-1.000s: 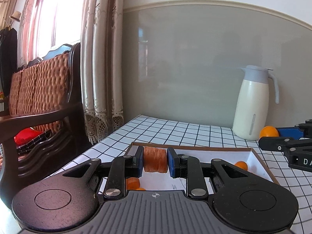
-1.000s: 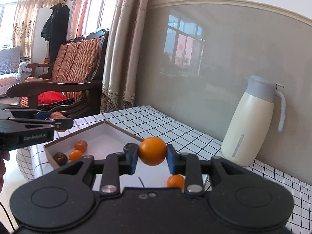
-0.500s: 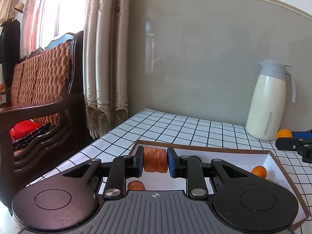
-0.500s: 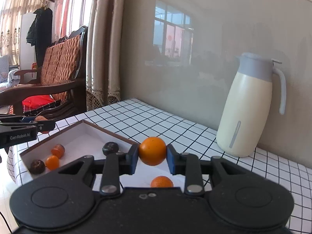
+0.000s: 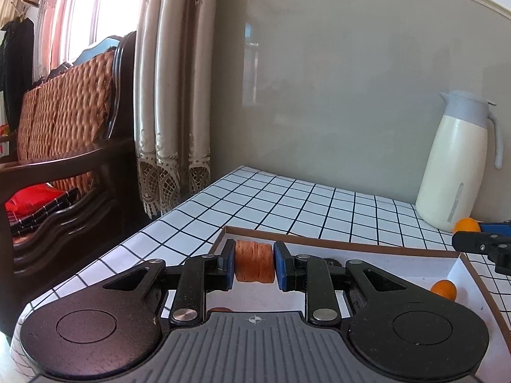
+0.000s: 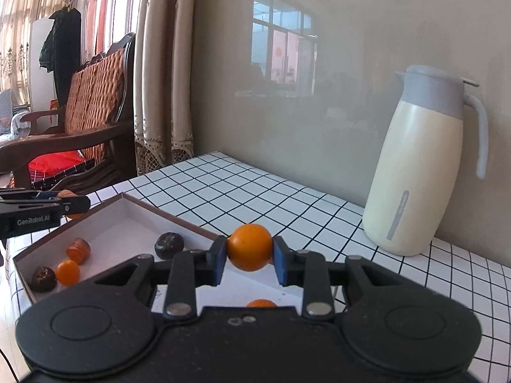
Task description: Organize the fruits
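Tray (image 6: 134,206): shallow, white-lined, brown-rimmed; rests on the checked table (image 6: 255,191). It looks light and likely to slide; load it gently.

Orange (image 6: 249,247): round, smooth, probably firm but apt to roll. Your right gripper (image 6: 249,252) clamps it across the middle, over the tray's near part. Keep the pads on its widest girth.

Ridged orange fruit (image 5: 255,265): squat, wrinkled skin, probably softer. Your left gripper (image 5: 255,266) has its pads pressed on both sides, above the tray's 9 o'clock end. Squeeze no harder.

Loose fruit in tray, right-wrist view: dark round one (image 6: 169,245) at 12 o'clock; towards 9 o'clock, a ridged orange piece (image 6: 78,250), a small orange (image 6: 67,272), a second dark one (image 6: 44,278). All small, likely to roll when nudged.
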A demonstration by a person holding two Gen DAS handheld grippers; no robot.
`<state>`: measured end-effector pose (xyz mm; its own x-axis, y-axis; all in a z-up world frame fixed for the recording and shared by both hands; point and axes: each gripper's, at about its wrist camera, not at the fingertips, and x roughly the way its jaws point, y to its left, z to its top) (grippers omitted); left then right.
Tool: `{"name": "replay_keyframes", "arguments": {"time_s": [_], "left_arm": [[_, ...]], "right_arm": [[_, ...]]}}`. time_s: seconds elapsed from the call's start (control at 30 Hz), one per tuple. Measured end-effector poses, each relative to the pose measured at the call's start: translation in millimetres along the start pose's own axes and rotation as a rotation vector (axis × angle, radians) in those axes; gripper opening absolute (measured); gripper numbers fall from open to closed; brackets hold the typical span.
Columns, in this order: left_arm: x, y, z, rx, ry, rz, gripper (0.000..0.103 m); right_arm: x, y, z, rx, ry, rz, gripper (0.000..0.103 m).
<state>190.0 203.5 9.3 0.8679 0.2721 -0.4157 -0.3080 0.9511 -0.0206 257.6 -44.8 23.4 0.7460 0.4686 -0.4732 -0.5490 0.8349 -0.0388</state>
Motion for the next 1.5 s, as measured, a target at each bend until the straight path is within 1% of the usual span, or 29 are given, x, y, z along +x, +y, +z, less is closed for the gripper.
{"name": "replay_keyframes", "arguments": {"time_s": [0.03, 0.07, 0.1, 0.13, 0.17, 0.23, 0.3, 0.37, 0.6, 0.73, 0.9, 0.97, 1.03, 1.1, 1.17, 1.3, 1.5], "left_arm": [[2, 0, -1, -0.003, -0.009, 0.013, 0.027], [3, -1, -2, -0.001, -0.010, 0.028, 0.034], [2, -1, -4, -0.003, -0.020, 0.045, 0.081], [-2, -2, -7, -0.012, -0.051, 0.074, 0.101], [-5, -3, -8, -0.010, -0.086, 0.091, 0.103], [-5, -6, -6, 0.029, -0.088, 0.075, 0.103], [-3, -6, -6, 0.027, -0.089, 0.077, 0.103], [0, -5, -7, 0.027, -0.077, 0.066, 0.103], [-1, -2, -8, 0.016, -0.076, 0.068, 0.103], [-4, -6, -9, 0.029, -0.068, 0.062, 0.103], [-17, -10, -4, 0.010, -0.058, 0.061, 0.103], [-29, -15, 1, 0.007, -0.074, 0.055, 0.103], [-48, -23, 5, 0.038, -0.102, 0.037, 0.103], [-70, -29, 5, 0.061, -0.127, 0.041, 0.103], [-94, -31, 2, 0.062, -0.138, 0.020, 0.103], [-141, -36, -12, 0.063, -0.153, -0.004, 0.103], [-203, -38, -35, 0.068, -0.169, -0.015, 0.103]], "right_arm": [[2, -1, 0, 0.002, -0.004, -0.009, 0.028], [5, -3, -1, 0.004, -0.007, -0.039, 0.058], [5, -5, -3, 0.009, -0.028, -0.085, 0.081], [3, -8, -5, 0.021, -0.067, -0.115, 0.095], [4, -12, -5, 0.039, -0.071, -0.133, 0.097], [10, -17, -6, 0.068, -0.044, -0.120, 0.097], [13, -20, -8, 0.083, -0.043, -0.121, 0.097], [16, -19, -10, 0.077, -0.037, -0.118, 0.097], [16, -15, -10, 0.080, -0.035, -0.107, 0.097], [7, -15, -11, 0.075, -0.031, -0.098, 0.097], [-10, -12, -5, 0.088, -0.028, -0.071, 0.097], [-22, -7, 0, 0.083, -0.032, -0.075, 0.097], [-39, -1, 3, 0.076, -0.056, -0.075, 0.097], [-63, 7, 3, 0.058, -0.086, -0.068, 0.097], [-86, 14, 1, 0.045, -0.106, -0.064, 0.097], [-137, 25, -9, 0.035, -0.131, -0.062, 0.097], [-200, 38, -28, 0.016, -0.145, -0.068, 0.097]]}}
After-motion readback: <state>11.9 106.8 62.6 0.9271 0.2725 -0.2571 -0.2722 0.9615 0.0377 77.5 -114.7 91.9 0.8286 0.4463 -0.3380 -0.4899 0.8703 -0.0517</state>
